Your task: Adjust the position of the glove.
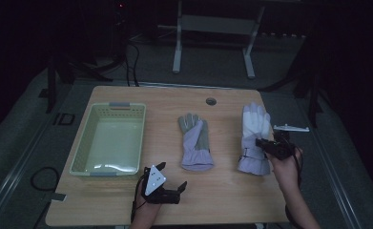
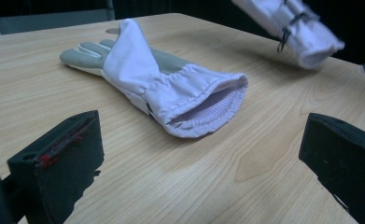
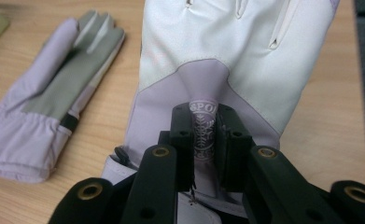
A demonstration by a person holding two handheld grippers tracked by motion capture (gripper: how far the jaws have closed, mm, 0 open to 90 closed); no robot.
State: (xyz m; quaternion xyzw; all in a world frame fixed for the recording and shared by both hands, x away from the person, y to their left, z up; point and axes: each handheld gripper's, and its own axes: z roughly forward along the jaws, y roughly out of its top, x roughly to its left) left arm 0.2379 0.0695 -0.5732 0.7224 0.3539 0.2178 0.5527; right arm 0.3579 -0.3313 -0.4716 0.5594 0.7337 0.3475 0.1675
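Nearest the person, the left gripper point(image 1: 170, 180) was held low over the front edge of the wooden table point(image 1: 222, 195), its jaws spread wide with nothing between them. In the left gripper view the two black jaws were seen standing well apart above bare wood, pointed toward the open cuff of the grey-palmed glove point(image 2: 161, 84).

Somewhat farther in, at the right side of the table, the right gripper point(image 1: 259, 142) was clamped on the white glove point(image 1: 254, 129). In the right gripper view a fold of the pale lilac fabric, printed with a small emblem, was pinched up between the narrowed jaws just below the white back of that glove point(image 3: 227, 42). In the left gripper view the cuff end of the same glove point(image 2: 297, 28) was seen raised above the wood and blurred, with a shadow under it.

At the middle of the table the grey-palmed glove point(image 1: 196, 143) was laid flat, fingers away from the person and cuff toward them, well apart from the white glove; it was touched by neither gripper.

To the left, a pale green basket point(image 1: 81, 148) was set on the table, with nothing seen inside it.

Beyond the gloves, a small round hole point(image 1: 211, 101) was seen in the tabletop near its far edge, and a light metal frame point(image 1: 212, 33) was standing on the dark floor behind.
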